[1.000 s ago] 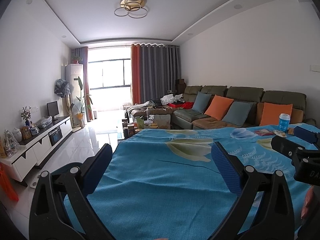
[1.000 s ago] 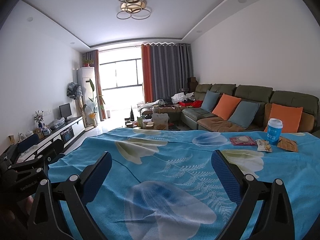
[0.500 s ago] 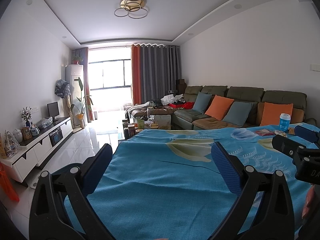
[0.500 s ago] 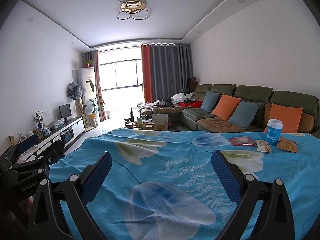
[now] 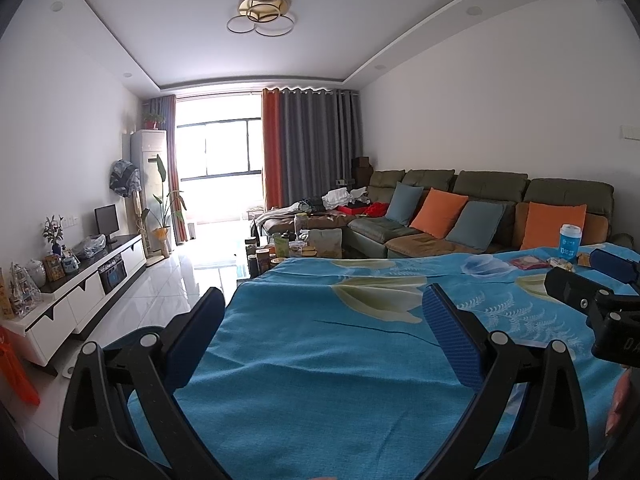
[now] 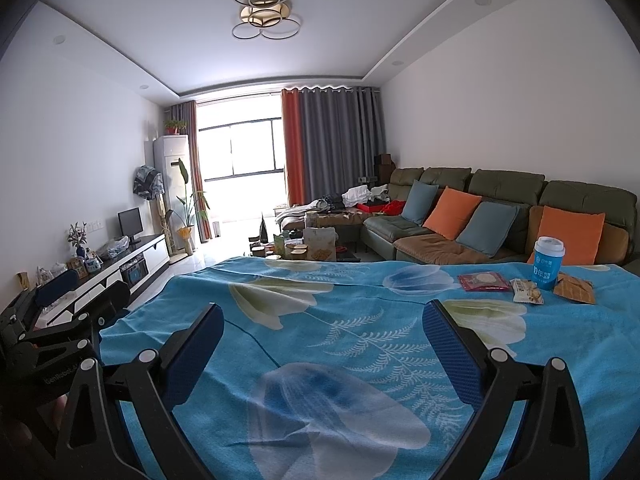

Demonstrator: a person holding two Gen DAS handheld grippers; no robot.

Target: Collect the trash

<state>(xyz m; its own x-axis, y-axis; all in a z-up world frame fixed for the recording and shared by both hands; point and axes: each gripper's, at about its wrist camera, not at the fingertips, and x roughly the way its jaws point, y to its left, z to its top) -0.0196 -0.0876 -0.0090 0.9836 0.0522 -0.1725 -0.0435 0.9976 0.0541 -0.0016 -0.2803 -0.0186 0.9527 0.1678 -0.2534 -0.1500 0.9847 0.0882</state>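
Observation:
A blue paper cup (image 6: 548, 263) with a white lid stands at the far right of the table with the blue floral cloth (image 6: 320, 320). Beside it lie a red wrapper (image 6: 484, 281), a pale snack wrapper (image 6: 527, 291) and a brown wrapper (image 6: 574, 290). The cup (image 5: 569, 241) and red wrapper (image 5: 529, 261) also show in the left wrist view. My right gripper (image 6: 322, 344) is open and empty over the cloth, well short of the trash. My left gripper (image 5: 322, 332) is open and empty over the table's left part. Each gripper shows at the edge of the other's view.
A green sofa (image 6: 472, 208) with orange and blue cushions runs along the right wall behind the table. A cluttered coffee table (image 6: 308, 246) stands beyond the far edge. A white TV cabinet (image 5: 80, 292) lines the left wall, with tiled floor between.
Both views have shifted very slightly. The grippers stay open and nothing on the table has moved.

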